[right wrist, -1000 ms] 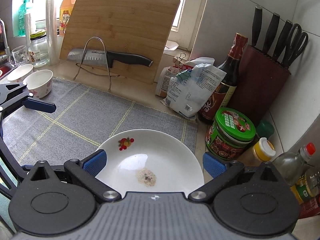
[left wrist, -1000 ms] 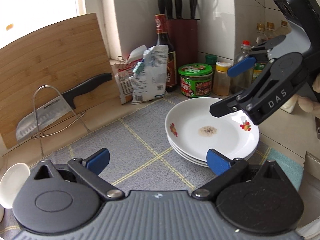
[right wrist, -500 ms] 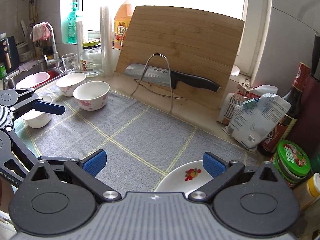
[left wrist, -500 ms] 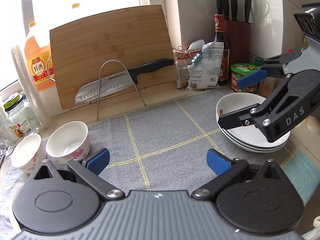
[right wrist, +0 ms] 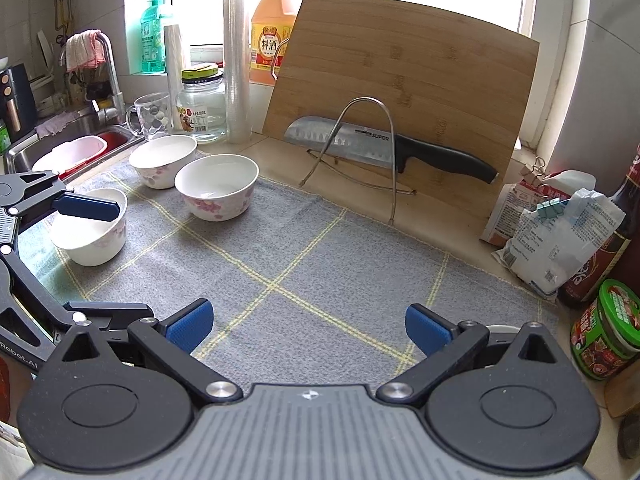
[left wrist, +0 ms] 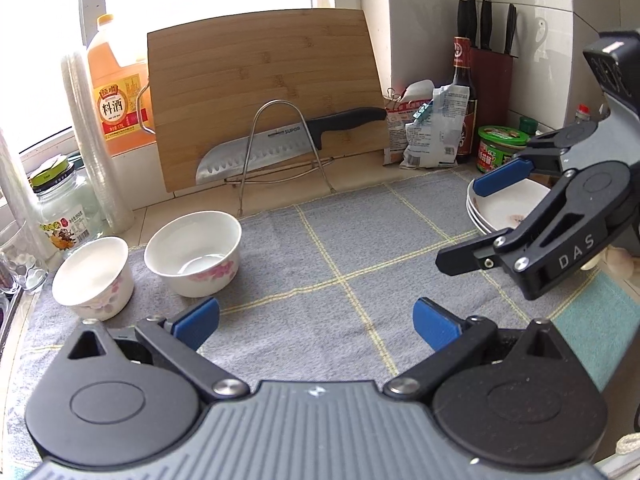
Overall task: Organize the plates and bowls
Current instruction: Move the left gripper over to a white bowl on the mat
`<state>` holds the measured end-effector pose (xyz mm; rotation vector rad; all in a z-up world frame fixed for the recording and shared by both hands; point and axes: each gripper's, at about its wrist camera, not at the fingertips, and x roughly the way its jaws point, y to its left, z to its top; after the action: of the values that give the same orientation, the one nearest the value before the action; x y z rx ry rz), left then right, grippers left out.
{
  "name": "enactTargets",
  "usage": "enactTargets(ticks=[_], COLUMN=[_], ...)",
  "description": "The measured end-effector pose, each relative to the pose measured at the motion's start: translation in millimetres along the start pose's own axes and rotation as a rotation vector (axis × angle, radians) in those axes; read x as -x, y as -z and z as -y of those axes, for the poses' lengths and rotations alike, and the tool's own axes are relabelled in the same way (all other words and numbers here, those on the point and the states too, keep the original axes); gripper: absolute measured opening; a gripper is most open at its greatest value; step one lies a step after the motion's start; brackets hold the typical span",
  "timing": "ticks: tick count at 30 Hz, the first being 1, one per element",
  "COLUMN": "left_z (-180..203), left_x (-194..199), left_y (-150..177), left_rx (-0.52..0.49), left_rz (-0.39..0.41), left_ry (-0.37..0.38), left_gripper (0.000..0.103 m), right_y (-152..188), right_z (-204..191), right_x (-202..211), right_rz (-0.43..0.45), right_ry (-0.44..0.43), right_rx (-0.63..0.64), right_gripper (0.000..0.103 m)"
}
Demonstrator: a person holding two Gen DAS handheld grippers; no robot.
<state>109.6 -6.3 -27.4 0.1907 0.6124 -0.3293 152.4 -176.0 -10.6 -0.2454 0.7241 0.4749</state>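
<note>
The three small white porcelain bowls with pink flower prints sit loose at the sink end of the grey towel mat with yellow grid lines (right wrist: 304,280): one nearest the left tool (right wrist: 90,232), one in the middle (right wrist: 216,186), one behind it (right wrist: 162,160), all apart and upright, while the stack of shallow white plates (left wrist: 504,208) rests at the far right of the mat. Both tools are spread wide and hold nothing; the left tool (left wrist: 316,320) faces the bowls, and the right tool (right wrist: 308,326) hovers over bare mat. I'd guess nesting the bowls comes next (they look light and slippery), so pinch one wall of the rim squarely, lift straight, and lower it gently into its neighbour. Beyond the mat, the bench carries a bamboo cutting board (left wrist: 264,92) leaning at the window, a black-handled knife (left wrist: 288,144) on a wire stand, sauce bottles and a green-lidded jar (right wrist: 608,328).
</note>
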Motion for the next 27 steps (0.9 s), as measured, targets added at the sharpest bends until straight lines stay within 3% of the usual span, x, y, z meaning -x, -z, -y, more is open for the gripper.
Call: enactTargets(ticks=[18, 27], left_z=[-129.4, -171.5], left_x=[33.3, 21.4], left_y=[38.1, 45.9], left_rx=[-0.054, 0.029], left_rz=[0.001, -0.044], left_ry=[0.032, -0.001], left_gripper=[0.102, 0.102], right_y=[-8.3, -16.9], right_z=[-161.1, -197.0], right_x=[-81.2, -108.9], right_rz=[-0.142, -0.14], right_ry=[-0.076, -0.133], right_rx=[0.013, 0.052], right_gripper=[0.103, 0.103])
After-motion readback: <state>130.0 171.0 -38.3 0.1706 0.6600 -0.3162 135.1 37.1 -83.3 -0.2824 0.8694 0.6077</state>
